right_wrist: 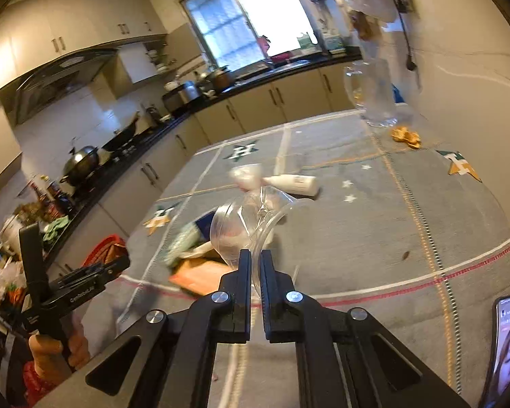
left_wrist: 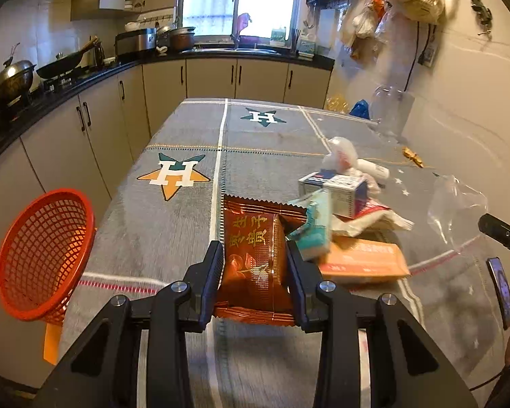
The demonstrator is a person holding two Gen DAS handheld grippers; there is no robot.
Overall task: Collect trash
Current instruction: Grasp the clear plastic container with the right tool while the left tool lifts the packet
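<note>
My left gripper (left_wrist: 254,258) is shut on a red-brown snack packet (left_wrist: 255,255) and holds it just above the table. A red mesh basket (left_wrist: 44,255) hangs off the table's left edge. My right gripper (right_wrist: 255,258) is shut on a clear plastic cup (right_wrist: 244,224), lifted over the table; the cup also shows in the left wrist view (left_wrist: 455,210). A trash pile lies right of the packet: an orange packet (left_wrist: 363,261), a teal wrapper (left_wrist: 314,231), a small white and blue box (left_wrist: 340,190) and a crumpled white bag (left_wrist: 343,153).
A white bottle (right_wrist: 295,183) lies on the grey tablecloth (right_wrist: 374,238). Orange scraps (right_wrist: 406,136) and a clear jar (right_wrist: 374,98) sit at the far right by the wall. A phone (right_wrist: 506,346) lies at the near right. Kitchen counters run along the left and back.
</note>
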